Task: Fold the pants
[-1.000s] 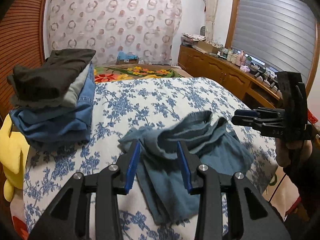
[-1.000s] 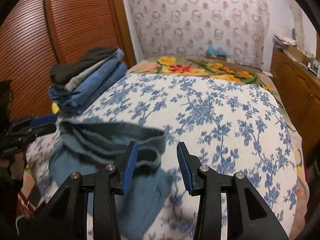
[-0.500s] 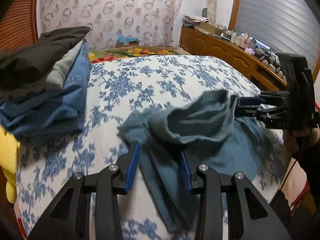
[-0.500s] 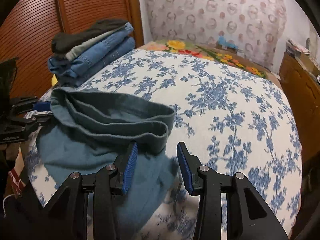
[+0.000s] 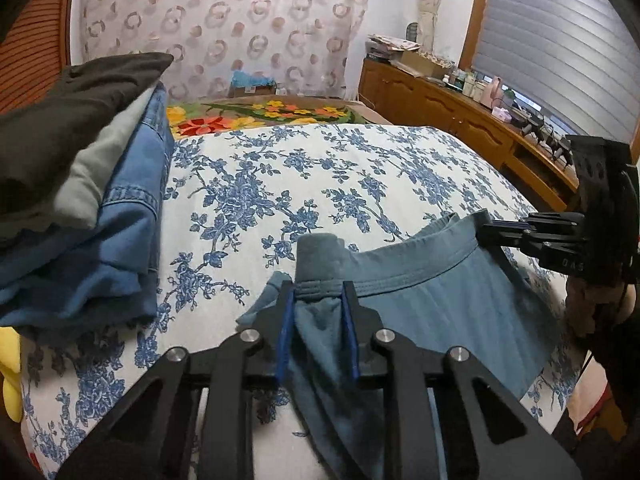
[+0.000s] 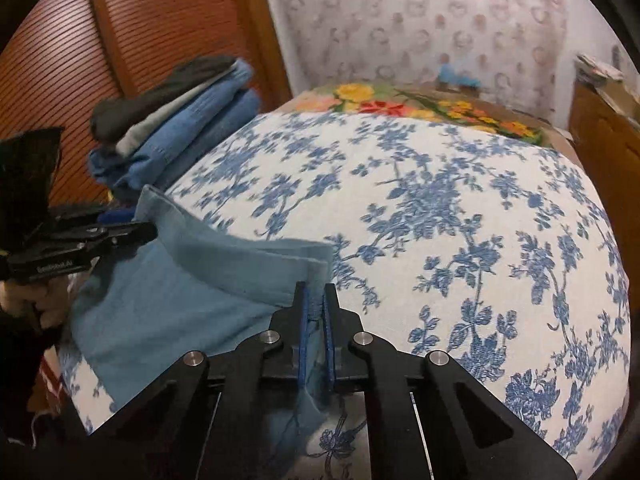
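At lower centre of both views, the pants point(image 5: 432, 300) lie on the bed point(image 5: 280, 184). The left gripper point(image 5: 319, 312) is closing on the waistband; the right gripper point(image 6: 316, 316) pinches it. Next, I judge: lift and spread flat.

Pants point(image 5: 436, 300): dusty teal-blue, plain, waistband a shade darker.

Bedspread point(image 5: 280, 184): white ground, blue flower-and-vine print all over.

Far end of the bed, blanket point(image 5: 276, 112): dark green and brown with red, orange and yellow flowers.

Stack of clothes point(image 5: 92, 184) at left: charcoal black on top, pale grey-green under it, then mid-blue denim, darker blue at the bottom.

Curtain point(image 5: 224, 28) on the far wall: white with pinkish-brown rings and dots.

Cabinet point(image 5: 436, 108) at right: reddish-brown wood.

Grippers: left gripper point(image 5: 318, 300) and right gripper point(image 6: 315, 300) black with bright blue pads point(image 5: 285, 336).

Yellow soft thing point(image 5: 10, 364) at near left edge.
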{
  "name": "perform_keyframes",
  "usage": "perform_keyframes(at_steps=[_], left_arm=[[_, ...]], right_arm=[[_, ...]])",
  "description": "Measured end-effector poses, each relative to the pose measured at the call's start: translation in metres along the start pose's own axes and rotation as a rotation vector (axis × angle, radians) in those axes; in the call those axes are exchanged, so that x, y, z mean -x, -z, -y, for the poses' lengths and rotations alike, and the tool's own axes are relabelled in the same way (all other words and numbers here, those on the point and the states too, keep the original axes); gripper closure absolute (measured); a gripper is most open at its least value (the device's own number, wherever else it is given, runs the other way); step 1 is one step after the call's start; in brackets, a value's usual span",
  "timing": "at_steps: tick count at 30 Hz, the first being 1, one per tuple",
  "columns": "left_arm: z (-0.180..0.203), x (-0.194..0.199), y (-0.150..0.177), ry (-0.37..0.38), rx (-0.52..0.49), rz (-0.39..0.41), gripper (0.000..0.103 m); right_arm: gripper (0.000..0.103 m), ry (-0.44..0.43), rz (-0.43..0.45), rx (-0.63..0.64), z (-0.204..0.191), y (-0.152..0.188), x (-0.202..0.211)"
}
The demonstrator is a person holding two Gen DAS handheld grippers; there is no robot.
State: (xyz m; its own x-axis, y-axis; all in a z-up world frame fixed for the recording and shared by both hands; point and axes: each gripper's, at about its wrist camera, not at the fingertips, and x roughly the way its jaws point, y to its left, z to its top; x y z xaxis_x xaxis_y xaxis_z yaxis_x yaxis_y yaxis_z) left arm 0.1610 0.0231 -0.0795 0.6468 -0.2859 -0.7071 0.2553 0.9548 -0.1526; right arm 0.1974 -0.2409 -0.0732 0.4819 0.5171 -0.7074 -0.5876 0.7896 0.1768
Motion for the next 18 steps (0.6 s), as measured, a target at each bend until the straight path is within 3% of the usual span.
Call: perform_keyframes(at_steps=[5, 10, 12, 17, 18], left_arm=[[0.000, 0.000, 0.000, -0.007, 0.014, -0.001, 0.082], [0.006, 0.011, 0.000, -0.025, -0.003, 0.017, 0.073], [0.009, 0.017, 0.002, -0.027, -0.009, 0.028, 0.066], [0.017, 0.032, 0.014, -0.012, -0.006, 0.033, 0.064], [0.017, 0.034, 0.017, -0.015, -0.002, 0.033, 0.064]], right_arm=[[0.099, 0.043, -0.022, 0.021, -0.007, -0.001, -0.004], [0.098, 0.052, -0.024, 0.024, -0.007, -0.002, -0.001], [0.095, 0.055, -0.014, 0.025, -0.009, -0.002, 0.007], [0.089, 0.076, 0.011, 0.037, -0.020, 0.005, 0.026], [0.084, 0.078, 0.014, 0.036, -0.022, 0.008, 0.030]])
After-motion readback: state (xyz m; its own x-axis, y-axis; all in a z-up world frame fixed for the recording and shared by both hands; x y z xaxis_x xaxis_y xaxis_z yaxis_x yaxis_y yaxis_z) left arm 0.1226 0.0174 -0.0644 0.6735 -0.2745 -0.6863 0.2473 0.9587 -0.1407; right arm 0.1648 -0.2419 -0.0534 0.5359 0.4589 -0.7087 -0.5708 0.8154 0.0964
